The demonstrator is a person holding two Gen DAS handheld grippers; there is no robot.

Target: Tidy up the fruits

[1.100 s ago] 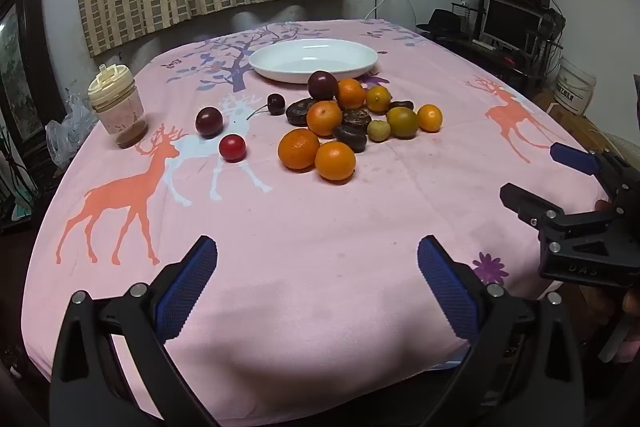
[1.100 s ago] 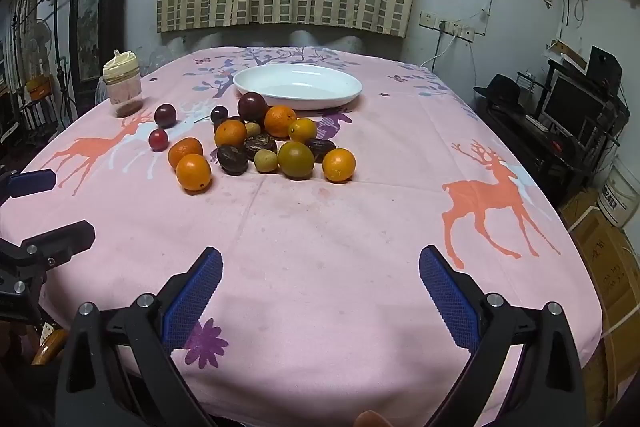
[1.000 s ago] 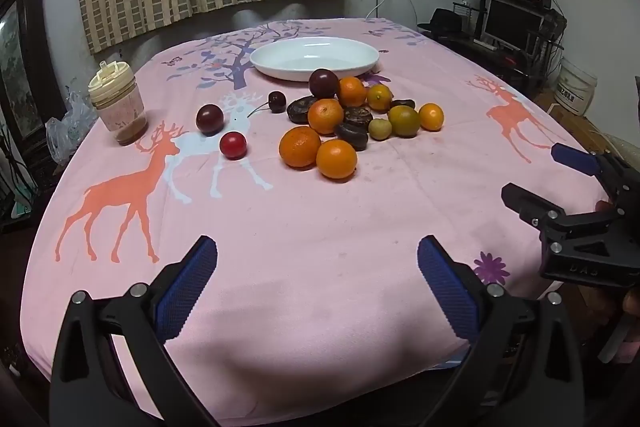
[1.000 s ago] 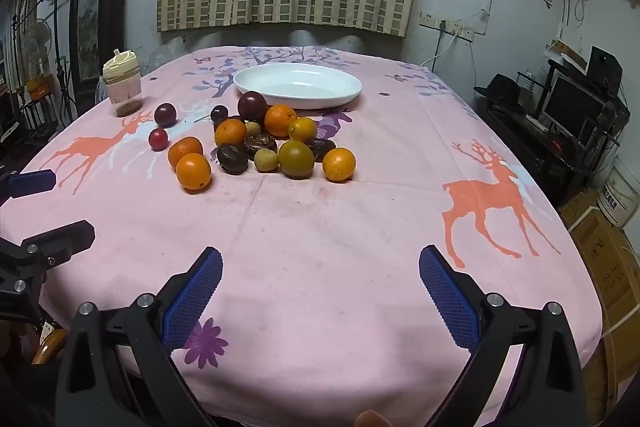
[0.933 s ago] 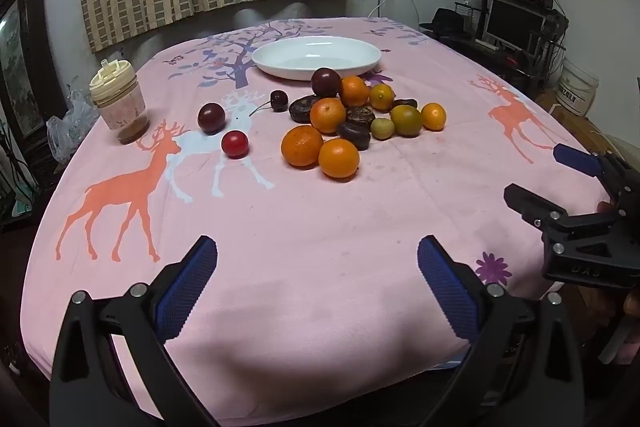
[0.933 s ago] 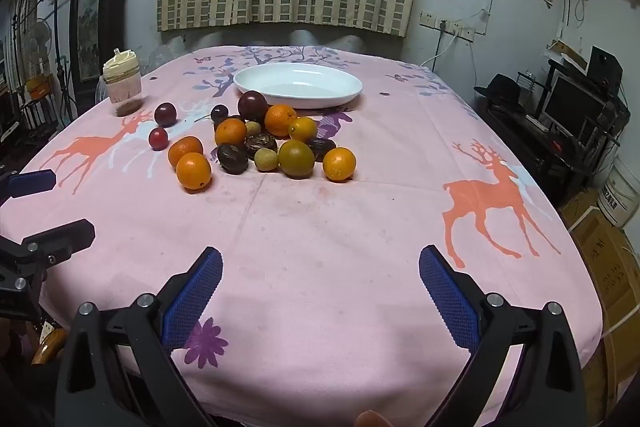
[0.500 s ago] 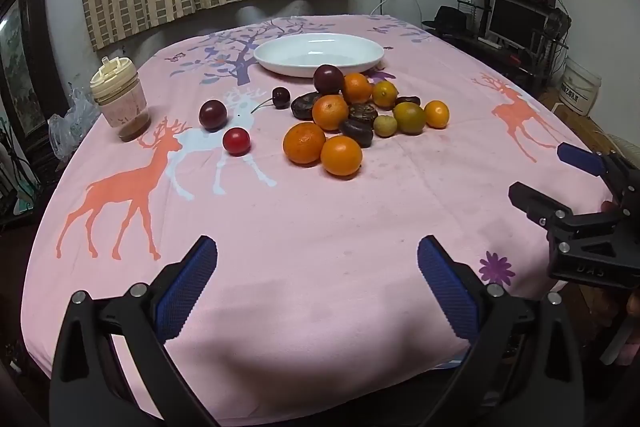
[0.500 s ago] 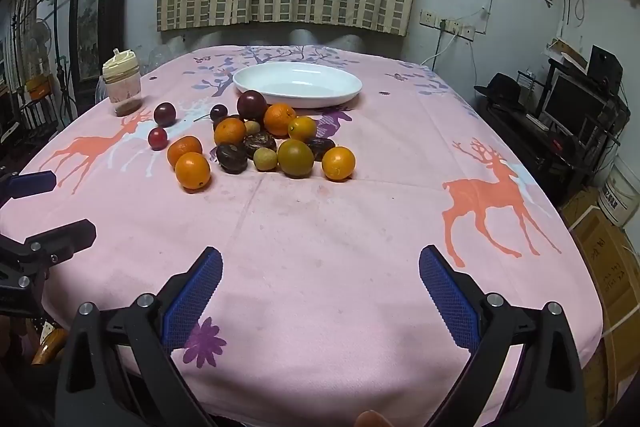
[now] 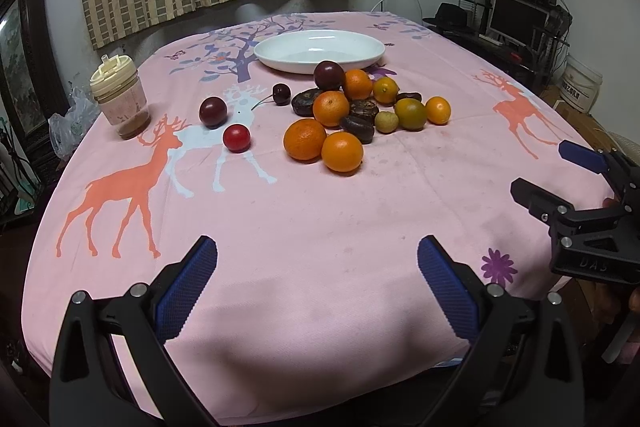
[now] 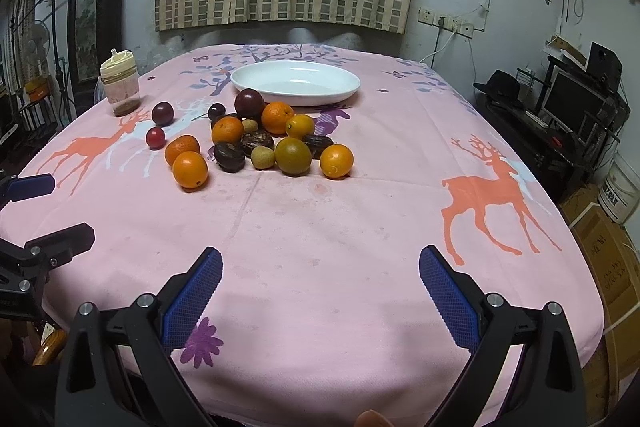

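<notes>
— Fruits (image 9: pixel 344 107): heaped mid-bench, just short of the plate (image 9: pixel 319 50) toward the far edge. Plate bare.
— Claws?
— Left claw (image 9: pixel 317 277) and right claw (image 10: pixel 320 279) both spread, holding nothing, over the near edge, well apart from the heap.
— Step?
— Likely the opening reach. Next move calls for going forward to a near orange (image 9: pixel 342 151) and closing on it gently.

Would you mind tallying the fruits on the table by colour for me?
Orange citrus fruits: 6
Greenish citrus fruit: 1
Small tan fruits: 2
Dark brown wrinkled fruits: 4
Dark purple plums: 2
Dark cherry: 1
Red round fruit: 1
Total: 17, all on the tablecloth, none in the white dish.
</notes>
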